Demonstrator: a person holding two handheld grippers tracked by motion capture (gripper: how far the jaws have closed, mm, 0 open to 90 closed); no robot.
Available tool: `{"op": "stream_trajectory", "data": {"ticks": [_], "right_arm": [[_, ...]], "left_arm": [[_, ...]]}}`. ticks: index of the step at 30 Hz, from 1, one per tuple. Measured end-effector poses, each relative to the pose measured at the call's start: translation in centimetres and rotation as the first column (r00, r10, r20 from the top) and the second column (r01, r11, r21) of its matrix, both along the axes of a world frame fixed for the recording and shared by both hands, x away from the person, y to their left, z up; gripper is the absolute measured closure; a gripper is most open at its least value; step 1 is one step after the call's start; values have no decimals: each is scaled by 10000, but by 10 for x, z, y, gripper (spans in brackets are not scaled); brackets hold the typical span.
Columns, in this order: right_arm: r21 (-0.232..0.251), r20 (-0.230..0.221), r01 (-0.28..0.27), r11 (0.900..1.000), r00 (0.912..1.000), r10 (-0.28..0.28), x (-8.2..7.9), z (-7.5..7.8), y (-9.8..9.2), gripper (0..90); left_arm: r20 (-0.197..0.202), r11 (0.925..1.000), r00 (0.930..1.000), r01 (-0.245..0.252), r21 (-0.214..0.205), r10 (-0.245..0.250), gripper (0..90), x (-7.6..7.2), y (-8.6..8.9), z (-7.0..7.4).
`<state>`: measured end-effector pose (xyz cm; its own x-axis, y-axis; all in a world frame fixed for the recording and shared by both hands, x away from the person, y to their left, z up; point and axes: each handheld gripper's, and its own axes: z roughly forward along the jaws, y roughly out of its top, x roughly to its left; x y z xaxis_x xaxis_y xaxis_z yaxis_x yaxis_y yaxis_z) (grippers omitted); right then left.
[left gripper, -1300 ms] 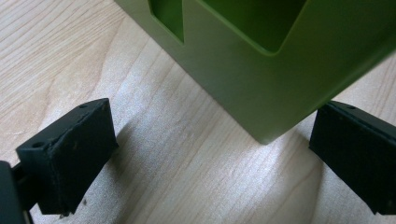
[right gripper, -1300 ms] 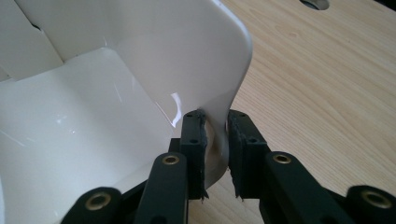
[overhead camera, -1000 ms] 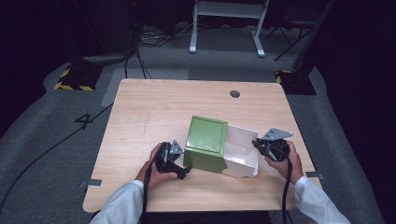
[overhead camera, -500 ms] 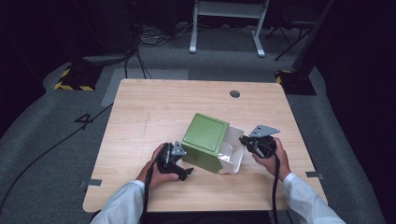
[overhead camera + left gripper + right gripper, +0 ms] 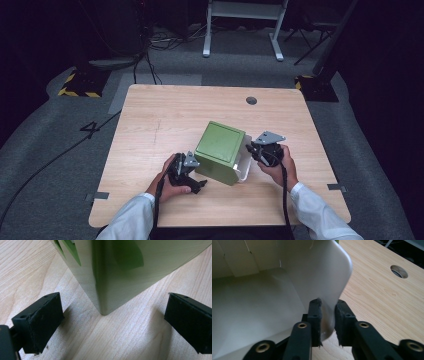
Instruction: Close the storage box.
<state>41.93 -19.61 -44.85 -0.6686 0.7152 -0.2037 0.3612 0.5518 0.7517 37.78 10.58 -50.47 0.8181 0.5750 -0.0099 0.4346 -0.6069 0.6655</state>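
A green box [image 5: 220,150] stands near the front of the wooden table [image 5: 165,115], and a white flap [image 5: 243,169] shows at its right side. My left gripper [image 5: 196,174] is open just left of the box. In the left gripper view its jaws stand wide on either side of the box's corner [image 5: 105,290] without touching it. My right gripper [image 5: 250,150] is at the box's right side. In the right gripper view the flap's rounded edge [image 5: 329,282] sits between the jaws of my right gripper [image 5: 328,308], which have just been opening and stand slightly apart around it.
A round cable hole [image 5: 251,100] lies in the table's far right part. The table's front edge [image 5: 210,225] runs just below both hands. Cables and a white metal stand [image 5: 242,25] are on the floor beyond.
My right gripper has moved left with the white flap, folding it from flat on the table up against the green box. The box has turned a little. The left gripper has stayed put.
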Motion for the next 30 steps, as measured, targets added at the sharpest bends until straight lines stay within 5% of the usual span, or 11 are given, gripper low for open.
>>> {"op": "stream_trajectory", "data": {"ticks": [12,20,30], "right_arm": [[686,-474,-474,9965,9976,507,1,3,-3,579],[1379,-632,-1582,9777,9837,1681,-8,13,-31,535],[1715,-388,-2159,9612,9735,2256,-23,22,-54,488]], "left_arm": [[7,10000,10000,58,1,-58,20,0,0,0],[-41,10000,9999,97,2,-97,19,-1,0,0],[-49,9999,9999,116,-5,-116,19,-2,0,0]]}}
